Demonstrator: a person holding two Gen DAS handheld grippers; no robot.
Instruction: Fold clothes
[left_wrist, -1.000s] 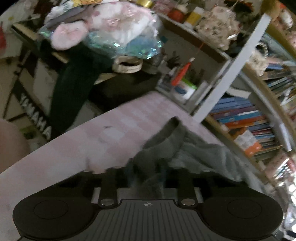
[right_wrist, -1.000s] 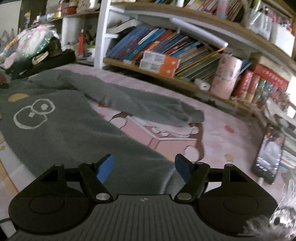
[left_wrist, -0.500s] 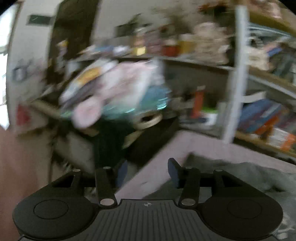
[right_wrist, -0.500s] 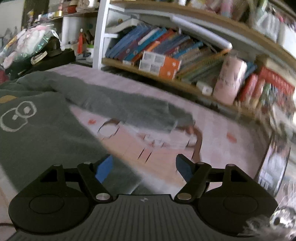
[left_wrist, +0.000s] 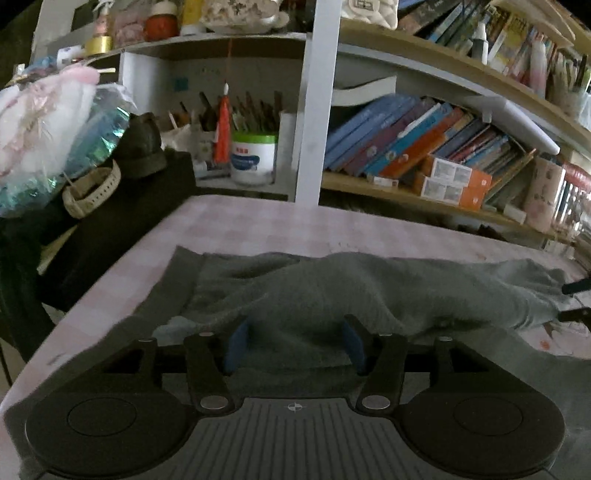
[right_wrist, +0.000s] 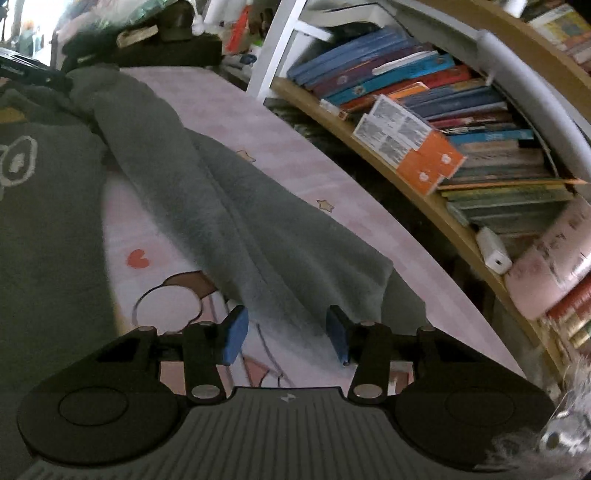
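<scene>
Since a second ago we have let go of the bunched grey cloth: the left gripper (left_wrist: 293, 345) has swung round to face the shelving, its fingers (left_wrist: 236, 345) have just been opening and now stand apart, with a raised fold of the grey sweater (left_wrist: 332, 291) lying between the blue pads, no squeeze that we can see. Our right gripper (right_wrist: 284, 338) has slid from the body of the garment to the end of the sleeve (right_wrist: 229, 206); its fingers (right_wrist: 232, 339) have just been closing, the cuff sits between the pads, and we cannot tell whether they press on it yet

Nearest to us the sweater lies spread over the pink checked bed cover (left_wrist: 258, 225), printed with hearts, stars and a cartoon figure. Its white outline motif (right_wrist: 16, 162) shows at the left edge of the right wrist view, and the sleeve runs diagonally away from the body

Beyond the cloth, a dark case (left_wrist: 122, 221) stands just beside the bed's left edge, topped with a plastic-wrapped plush bundle (left_wrist: 48, 125) and a beige watch (left_wrist: 92, 188). A white post (left_wrist: 316, 99) rises at the far edge. Behind it are a green-lidded tub (left_wrist: 253, 158), slanting books (left_wrist: 399, 140) and orange-and-white boxes (right_wrist: 410, 144), hemming in the far side
</scene>
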